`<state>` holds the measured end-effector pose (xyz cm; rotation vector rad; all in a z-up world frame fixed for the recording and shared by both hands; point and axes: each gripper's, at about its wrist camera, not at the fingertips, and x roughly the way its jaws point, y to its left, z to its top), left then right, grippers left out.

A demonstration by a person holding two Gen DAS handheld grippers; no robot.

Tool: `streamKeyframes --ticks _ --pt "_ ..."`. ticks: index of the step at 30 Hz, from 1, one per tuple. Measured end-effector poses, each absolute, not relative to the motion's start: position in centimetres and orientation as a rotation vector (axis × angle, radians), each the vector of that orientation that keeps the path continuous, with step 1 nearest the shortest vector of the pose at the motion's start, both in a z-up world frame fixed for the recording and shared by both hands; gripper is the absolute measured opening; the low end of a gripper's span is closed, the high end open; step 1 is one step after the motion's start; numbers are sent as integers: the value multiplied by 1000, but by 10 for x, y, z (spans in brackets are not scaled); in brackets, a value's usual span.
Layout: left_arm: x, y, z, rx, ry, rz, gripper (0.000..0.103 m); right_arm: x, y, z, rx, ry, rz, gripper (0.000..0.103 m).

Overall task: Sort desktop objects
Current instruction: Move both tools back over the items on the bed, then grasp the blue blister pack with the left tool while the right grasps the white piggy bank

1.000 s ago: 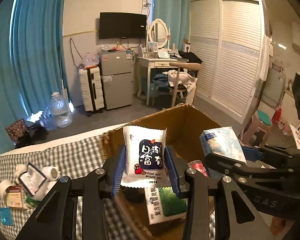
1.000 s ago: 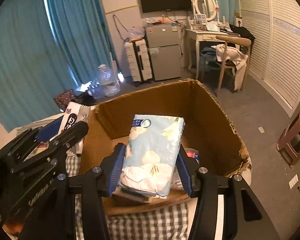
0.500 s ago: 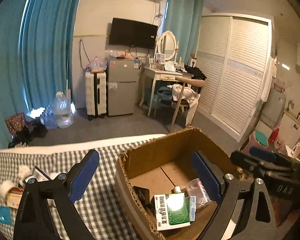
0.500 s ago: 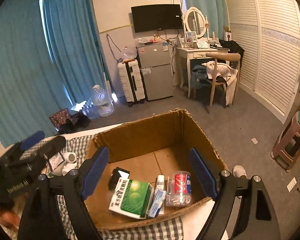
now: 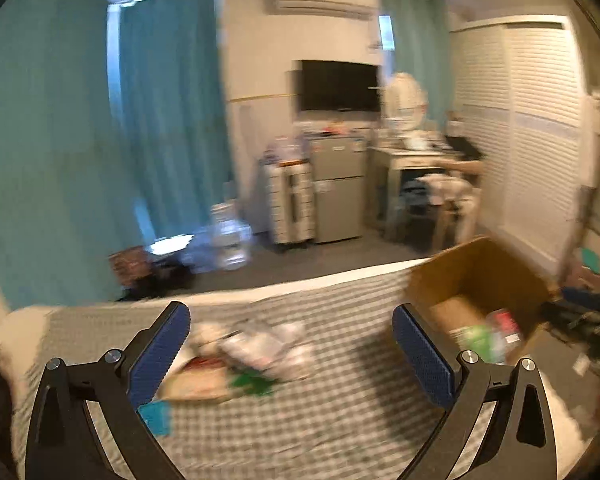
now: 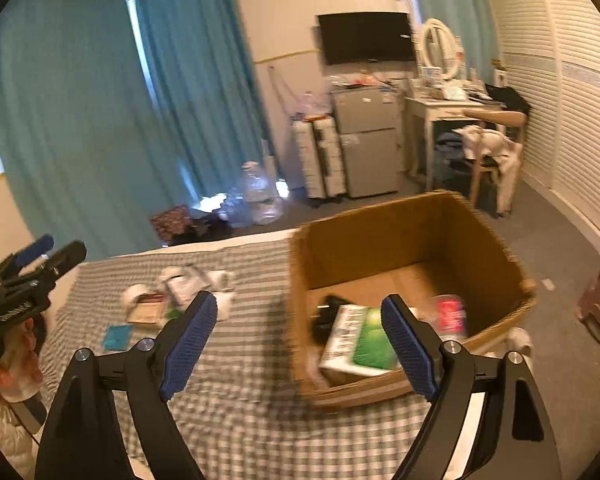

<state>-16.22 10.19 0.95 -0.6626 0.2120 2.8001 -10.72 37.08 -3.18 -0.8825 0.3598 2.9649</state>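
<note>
Left wrist view, blurred throughout. Left gripper (image 5: 291, 346) spread wide with nothing between its blue pads (image 5: 160, 352), low in the frame over a checked cloth (image 5: 300, 420). Small clutter (image 5: 252, 354) heaped on the cloth at lower centre, between the two fingers: white packets, a red and tan box, a scrap of green, too smeared to name singly. Teal card (image 5: 156, 418) lying flat on the cloth at lower left, just under the left finger. Cardboard box (image 5: 480, 276) open-topped at right of centre, beyond the right finger, with a green pack (image 5: 476, 338) and a red-labelled jar (image 5: 506, 326) inside.

Right wrist view, sharper. Right gripper (image 6: 299, 344) likewise spread wide and holding nothing, low in the frame, left finger over the cloth (image 6: 240, 380) and right finger across the front of the box (image 6: 380, 232). Inside the box: the green pack (image 6: 360, 340) tilted against the near wall, a black item (image 6: 330, 312) just behind it, the jar (image 6: 450, 314) to the right. Clutter (image 6: 180, 292) on the cloth left of centre, well apart from the box, including a tape roll (image 6: 134, 294). Teal card (image 6: 117, 336) lying nearer the lower edge. Left gripper (image 6: 36, 260) visible at the far left edge, side-on.
</note>
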Motion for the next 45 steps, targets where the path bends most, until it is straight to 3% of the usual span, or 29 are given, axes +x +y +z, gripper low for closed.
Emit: streamKeyframes --ticks 6,12,14,17,21,26,31,42,45 --pt "-160 -5 -49 -823 125 3012 103 -113 300 -56 -890 327 3073 87" --pt "-168 -59 -133 -1008 20 3046 103 -134 249 -106 -977 256 3067 87" --pt "-189 -69 -156 -1181 -17 3010 103 -141 241 -123 -1002 239 3055 87" --pt "-215 -74 -166 -1204 -12 2979 103 -161 233 -147 -1078 249 3027 87" --pt "-239 -77 -181 -1084 133 2984 103 -192 229 -175 -1147 301 2993 87" --pt "-263 -84 -226 -1177 252 2974 103 -235 227 -201 -1161 329 2961 87" --pt "-281 -97 -255 -1280 39 2934 103 -281 229 -216 -1153 357 2931 87" --pt "-315 -97 -274 -1355 -19 2912 103 -351 225 -265 -1291 292 2844 87" --pt "-317 -105 -275 -1362 -67 2896 103 -361 225 -268 -1326 269 2816 82"
